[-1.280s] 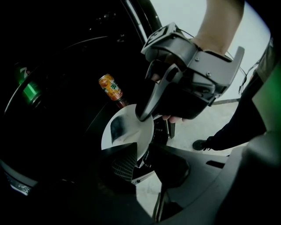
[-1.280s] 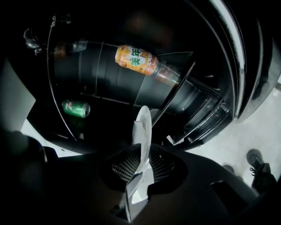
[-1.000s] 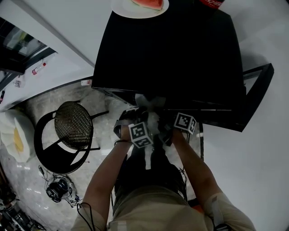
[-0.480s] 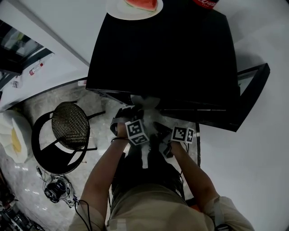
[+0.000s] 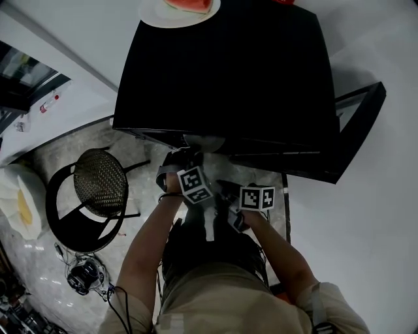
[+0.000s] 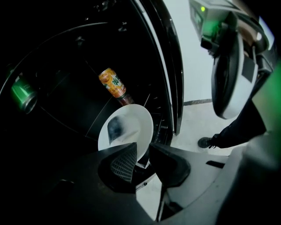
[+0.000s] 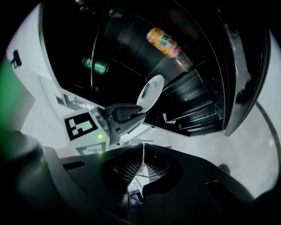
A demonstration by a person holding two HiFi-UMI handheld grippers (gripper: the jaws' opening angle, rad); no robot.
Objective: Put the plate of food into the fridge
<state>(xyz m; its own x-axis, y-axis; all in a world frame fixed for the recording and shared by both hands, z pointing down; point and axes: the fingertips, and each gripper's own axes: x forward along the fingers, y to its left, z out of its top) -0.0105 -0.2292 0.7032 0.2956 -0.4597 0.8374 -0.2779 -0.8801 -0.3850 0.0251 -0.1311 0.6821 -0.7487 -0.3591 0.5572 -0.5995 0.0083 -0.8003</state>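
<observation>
**Nearest the cameras.** The left gripper has its jaws narrowed onto the near rim of a white round plate. The plate carries a dim greyish portion of food (too blurred to name). A rim grip keeps the pads off the food and lets the plate enter ahead of the tool. The right gripper is just beside it, nearer the person's body. Its jaws have just been closing and now meet tip to tip with nothing between them. The plate's weight is therefore judged to rest on the left hand alone.

**Middle ground.** The plate is at the mouth of the black box-shaped fridge, above the front of the wire shelves, and appears not yet set down. The glossy black fridge door stands wide to the person's right, leaving the opening free.

**Far ground.** An orange-labelled bottle and a green can show deeper inside, above the plate.

**Views compared.**
- Only the right gripper view shows the left tool's clamp on the rim from outside.
- Only the head view shows the fridge top, where a second white plate with a red watermelon slice sits.
- The head view also shows the black round chair with a woven seat on the floor to the left, but it hides the fridge interior altogether.
</observation>
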